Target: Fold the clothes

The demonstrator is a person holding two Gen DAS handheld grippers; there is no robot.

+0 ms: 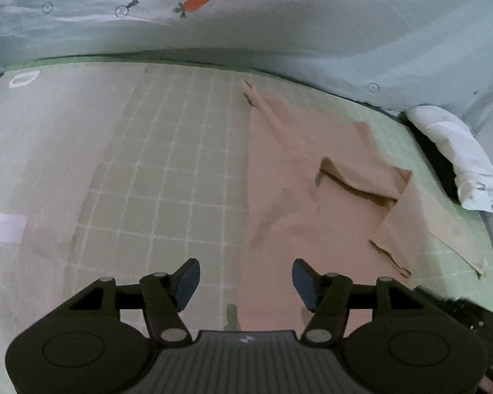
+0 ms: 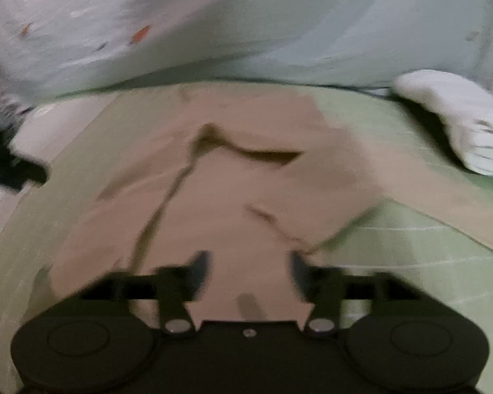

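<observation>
A: Dim, flat light; fisheye bends the edges, corners black.
B: Left view sharp, soft shadow below the tongs. Right view smeared with motion blur all over.

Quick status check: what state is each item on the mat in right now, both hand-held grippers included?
Left hand-held gripper: open, holding nothing.
Right hand-held gripper: open, nothing gripped.
Pink garment: lying on the mat, partly folded, wrinkled.
White cloth: bunched up at the mat's edge.
Green grid mat: flat, partly covered.
</observation>
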